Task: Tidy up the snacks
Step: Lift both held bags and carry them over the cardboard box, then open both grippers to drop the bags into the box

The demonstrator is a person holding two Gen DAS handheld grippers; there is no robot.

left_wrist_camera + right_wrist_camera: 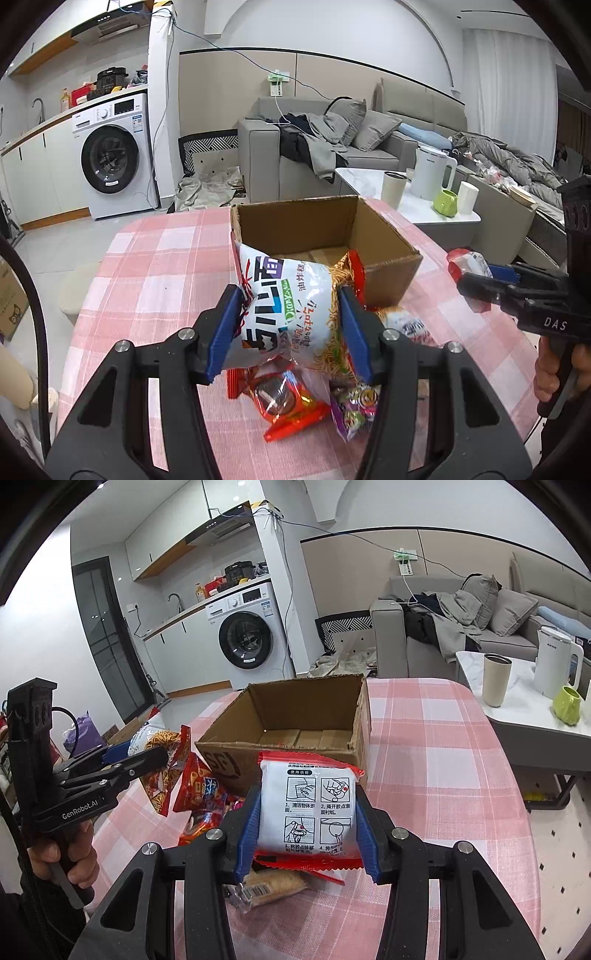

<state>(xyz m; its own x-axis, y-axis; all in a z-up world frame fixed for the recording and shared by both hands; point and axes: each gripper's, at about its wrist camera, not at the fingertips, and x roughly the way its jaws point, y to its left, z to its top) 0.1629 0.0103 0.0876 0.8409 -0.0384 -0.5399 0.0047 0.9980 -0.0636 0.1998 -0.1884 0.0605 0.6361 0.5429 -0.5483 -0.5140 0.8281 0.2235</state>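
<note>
An open cardboard box (384,254) (229,738) stands on the pink checked tablecloth, with nothing in it that I can see. My left gripper (291,321) is shut on a white noodle-snack bag (295,302), held just in front of the box; it also shows in the right wrist view (155,746). My right gripper (308,823) is shut on a white and red packet (306,808), held in front of the box's near wall. It appears at the right of the left wrist view (469,277).
Loose snacks lie on the cloth (159,266): a red-orange packet (288,402), a purple candy bag (354,406), a red bag (199,790), a clear biscuit packet (269,886). A low side table (517,716) with kettle and cups stands to the right.
</note>
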